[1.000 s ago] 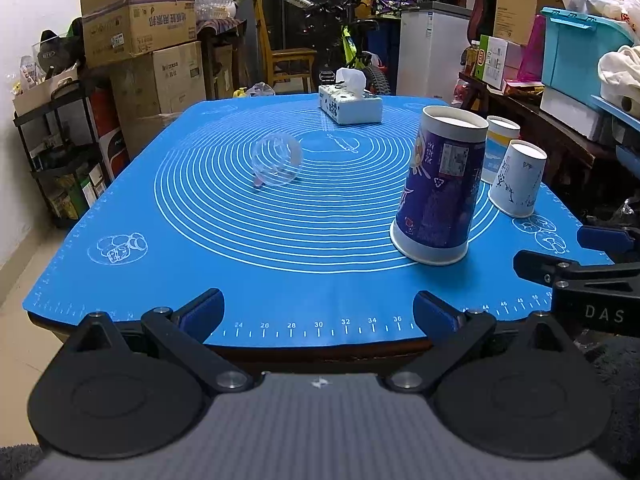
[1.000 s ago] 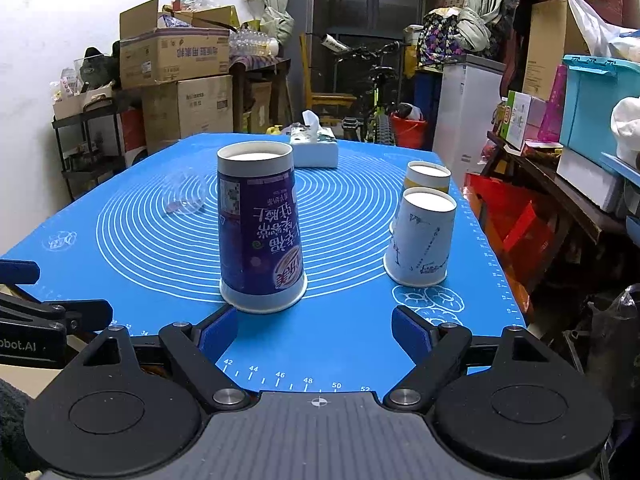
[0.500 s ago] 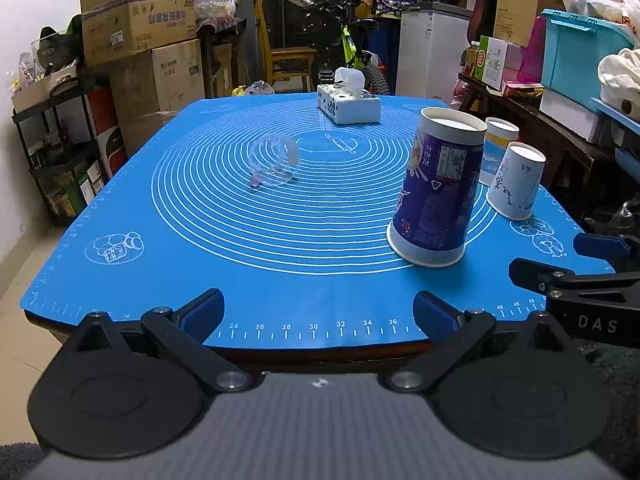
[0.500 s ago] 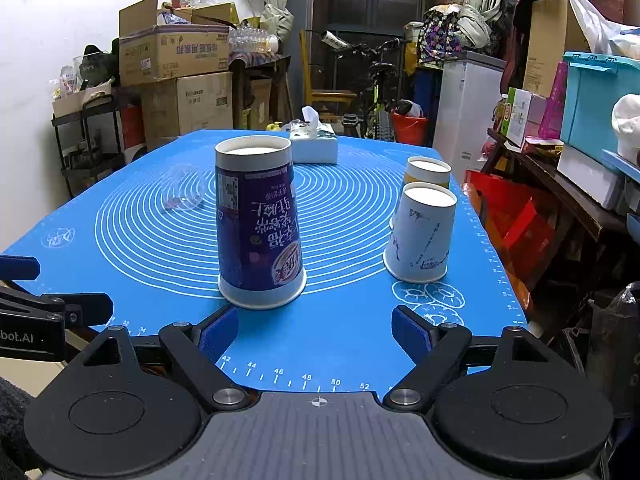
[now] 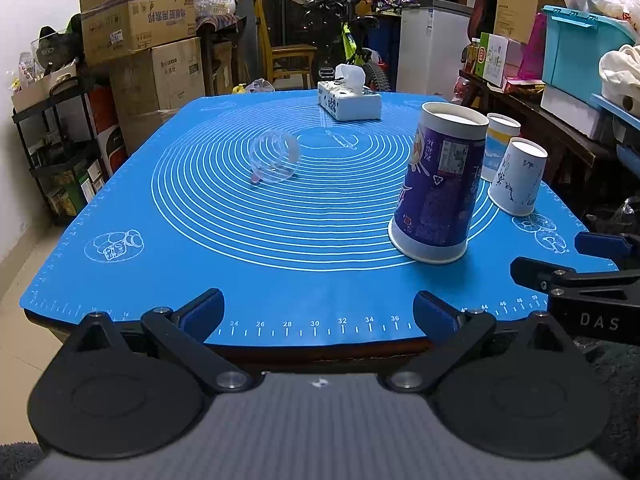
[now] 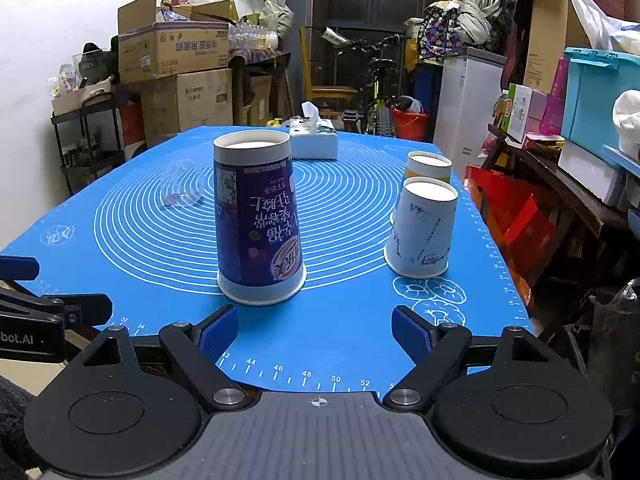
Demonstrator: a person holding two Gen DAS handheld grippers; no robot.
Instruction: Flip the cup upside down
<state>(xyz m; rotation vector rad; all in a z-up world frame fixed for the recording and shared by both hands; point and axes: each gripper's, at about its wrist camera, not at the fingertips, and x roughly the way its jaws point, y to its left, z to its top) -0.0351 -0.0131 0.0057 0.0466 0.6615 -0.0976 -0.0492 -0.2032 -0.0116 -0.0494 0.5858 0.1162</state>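
Note:
A tall purple paper cup [image 5: 438, 184] [image 6: 256, 220] stands upside down on the blue mat [image 5: 240, 240] [image 6: 340, 320]. A white printed cup [image 5: 518, 178] [image 6: 424, 228] and a yellow-banded cup [image 5: 500, 144] [image 6: 428, 164] also stand upside down at the right. A clear plastic cup [image 5: 276, 156] [image 6: 182, 184] lies on its side at mid-left. My left gripper [image 5: 318, 312] is open and empty at the mat's near edge. My right gripper [image 6: 316, 330] is open and empty, just in front of the purple cup.
A white tissue box [image 5: 348, 98] [image 6: 314, 140] sits at the far side of the mat. Cardboard boxes [image 5: 140, 36] and a shelf stand to the left. Crates and clutter [image 5: 580, 52] line the right side. The table's near edge lies under both grippers.
Both grippers have drifted slightly back and sideways; the cups have not moved. Both jaws stay open.

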